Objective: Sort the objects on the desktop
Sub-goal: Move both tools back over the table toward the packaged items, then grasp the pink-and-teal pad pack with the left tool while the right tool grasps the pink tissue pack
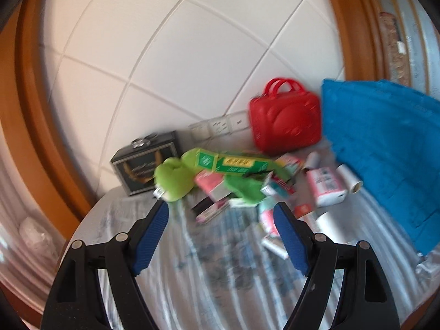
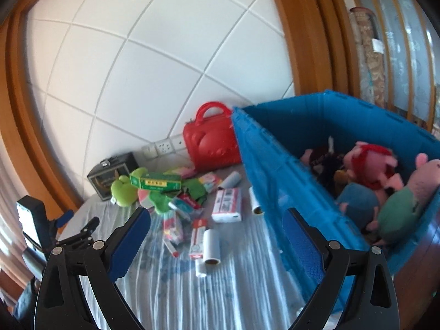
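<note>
Both the left gripper (image 1: 221,214) and right gripper (image 2: 217,221) are held with fingers spread wide, nothing pinched, above the cloth-covered table (image 2: 165,288). The green plush frog (image 1: 176,178) is seen in the clutter pile near the black tin (image 1: 144,162), partly pinned under a green carton (image 1: 236,163); the blue bin (image 2: 277,170) with plush toys is just beside the pile. The frog is judged light, soft and squashy, best taken at the bulky head.

Motion blur smears the box labels (image 1: 238,162); the blue bin (image 1: 385,148) is cut off.
</note>
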`<state>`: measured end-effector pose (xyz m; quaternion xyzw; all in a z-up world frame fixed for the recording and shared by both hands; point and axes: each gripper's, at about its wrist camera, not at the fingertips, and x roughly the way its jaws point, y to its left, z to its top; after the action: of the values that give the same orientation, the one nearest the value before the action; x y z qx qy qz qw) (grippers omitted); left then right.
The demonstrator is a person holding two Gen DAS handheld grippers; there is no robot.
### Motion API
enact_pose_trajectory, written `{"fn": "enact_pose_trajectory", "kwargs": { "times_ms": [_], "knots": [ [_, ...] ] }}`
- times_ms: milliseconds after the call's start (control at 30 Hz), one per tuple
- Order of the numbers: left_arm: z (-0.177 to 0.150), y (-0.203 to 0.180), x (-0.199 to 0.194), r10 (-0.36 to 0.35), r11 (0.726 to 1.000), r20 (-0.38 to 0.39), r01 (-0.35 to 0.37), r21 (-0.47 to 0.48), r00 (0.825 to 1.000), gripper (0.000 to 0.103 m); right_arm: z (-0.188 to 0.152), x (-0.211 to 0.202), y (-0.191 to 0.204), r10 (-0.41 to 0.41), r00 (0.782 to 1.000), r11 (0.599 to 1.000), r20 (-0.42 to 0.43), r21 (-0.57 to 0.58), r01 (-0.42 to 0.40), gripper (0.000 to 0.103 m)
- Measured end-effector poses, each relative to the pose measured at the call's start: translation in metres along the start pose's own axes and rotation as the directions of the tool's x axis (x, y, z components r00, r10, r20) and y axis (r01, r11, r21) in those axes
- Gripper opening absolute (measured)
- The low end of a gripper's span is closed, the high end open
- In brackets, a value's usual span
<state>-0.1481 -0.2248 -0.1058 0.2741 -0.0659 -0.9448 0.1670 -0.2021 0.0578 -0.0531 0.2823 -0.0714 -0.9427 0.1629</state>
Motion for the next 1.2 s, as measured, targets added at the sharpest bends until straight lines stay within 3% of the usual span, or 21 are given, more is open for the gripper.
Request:
{"fn": "enact_pose_trajectory", "kwargs": {
  "times_ms": [67, 233, 433, 533, 700, 867, 967, 1100, 1200],
  "knots": [
    [-0.006, 0.014, 0.014, 0.037, 0.999, -0.051, -0.038, -0.015, 0.998, 0.078, 0.001, 0.015, 0.006, 0.023, 1.0, 1.0, -0.019, -0.018, -0.023, 0.098],
    [-0.006, 0.036, 0.039, 0.065, 0.997, -0.081, -0.069, -0.046, 0.995, 0.078, 0.01, 0.085, 0.038, 0.144, 0.981, 0.985, -0.128, -0.078, -0.155, 0.098],
    [-0.01, 0.047, 0.077, 0.071, 0.997, -0.09, -0.074, -0.027, 0.993, 0.078, 0.01, 0.169, 0.056, 0.186, 0.954, 0.974, -0.234, -0.083, -0.21, 0.098],
    [-0.011, 0.048, 0.1, 0.028, 0.998, -0.108, -0.033, -0.045, 0.994, 0.078, 0.006, 0.207, 0.058, 0.183, 0.944, 0.968, -0.276, -0.116, -0.222, 0.098],
    [-0.015, 0.032, 0.142, -0.048, 0.998, -0.147, 0.04, -0.055, 0.988, 0.078, -0.005, 0.277, 0.039, 0.104, 0.924, 0.984, -0.369, -0.099, -0.151, 0.098],
    [-0.02, -0.011, 0.189, -0.178, 0.984, -0.227, 0.167, -0.063, 0.958, 0.078, -0.023, 0.337, 0.016, -0.002, 0.888, 0.992, -0.459, -0.112, -0.056, 0.098],
    [-0.02, -0.031, 0.207, -0.245, 0.97, -0.258, 0.235, -0.069, 0.935, 0.078, -0.03, 0.377, 0.007, -0.081, 0.856, 0.99, -0.51, -0.138, 0.011, 0.098],
    [-0.018, -0.044, 0.216, -0.271, 0.963, -0.263, 0.265, -0.058, 0.926, 0.078, -0.035, 0.426, -0.008, -0.202, 0.806, 0.978, -0.556, -0.15, 0.142, 0.098],
    [-0.017, -0.046, 0.225, -0.294, 0.956, -0.275, 0.288, -0.064, 0.916, 0.078, -0.042, 0.455, -0.017, -0.245, 0.771, 0.97, -0.589, -0.158, 0.187, 0.098]
  ]
}}
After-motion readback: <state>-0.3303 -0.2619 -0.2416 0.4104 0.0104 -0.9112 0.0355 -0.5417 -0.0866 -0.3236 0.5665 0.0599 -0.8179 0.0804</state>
